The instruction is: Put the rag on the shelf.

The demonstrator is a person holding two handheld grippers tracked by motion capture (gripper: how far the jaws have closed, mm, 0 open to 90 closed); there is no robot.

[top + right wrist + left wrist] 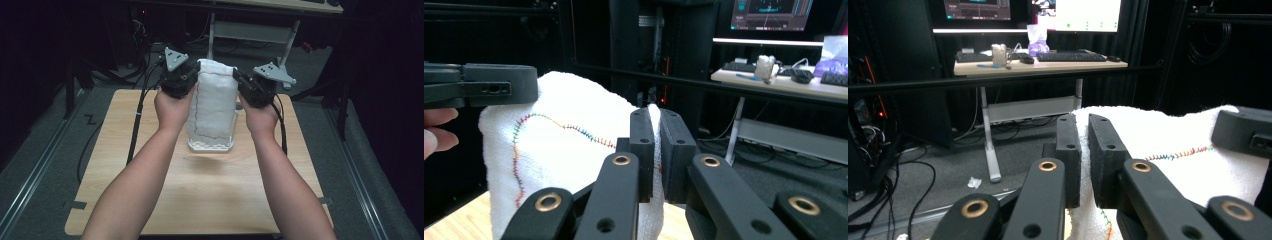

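Note:
A white towel (215,100) with a line of coloured stitching hangs upright over the wooden table (150,200), held by its two top corners, and its lower end rests bunched on the tabletop. My left gripper (192,76) is shut on the top left corner. In the left gripper view the jaws (1084,150) pinch the towel's (1168,165) edge, and the other gripper (1243,132) grips the far corner. My right gripper (241,82) is shut on the top right corner. In the right gripper view the towel (559,160) runs from the jaws (656,150) to the left gripper (479,87).
Black cables (137,125) trail from the grippers across the table's left side to the floor. Beyond the table stands a desk (1038,65) with a keyboard and monitors, on metal legs (212,35). Metal rails (35,175) flank the table on the grey floor.

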